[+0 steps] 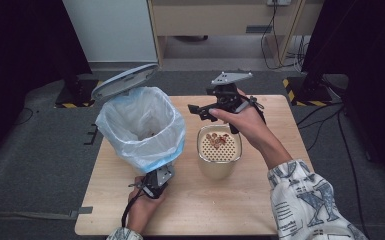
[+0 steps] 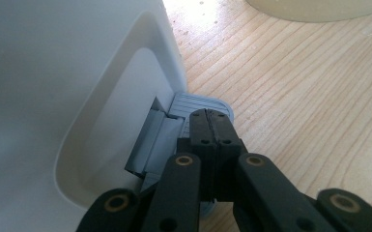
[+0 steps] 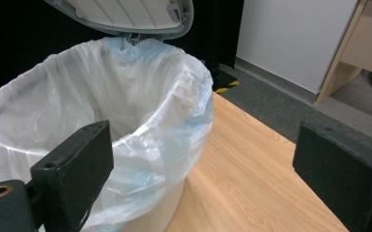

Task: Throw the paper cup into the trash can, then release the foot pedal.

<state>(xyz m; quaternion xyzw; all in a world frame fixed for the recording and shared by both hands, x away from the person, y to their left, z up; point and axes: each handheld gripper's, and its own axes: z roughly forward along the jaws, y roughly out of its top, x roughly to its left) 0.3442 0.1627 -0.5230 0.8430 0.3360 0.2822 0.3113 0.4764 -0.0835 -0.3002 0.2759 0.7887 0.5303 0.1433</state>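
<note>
A white pedal bin (image 1: pixel 142 125) lined with a clear bag stands at the table's left, its grey lid (image 1: pixel 124 80) raised. My left gripper (image 1: pixel 156 182) is low at the bin's front. In the left gripper view its jaws are shut together, and the left gripper (image 2: pixel 210 116) rests its tips on the grey pedal (image 2: pixel 200 104) at the bin's foot. My right gripper (image 1: pixel 200 112) hovers open beside the bin's rim, with nothing between its fingers (image 3: pixel 77 159). It faces the bag-lined bin (image 3: pixel 125 87) and the open lid (image 3: pixel 125 14).
A cream container (image 1: pixel 219 152) with a perforated insert holding brownish scraps (image 1: pixel 218 139) stands mid-table, right of the bin. The wooden table (image 1: pixel 260 200) has bare room at its front right. Grey carpet, cables and black stands surround the table.
</note>
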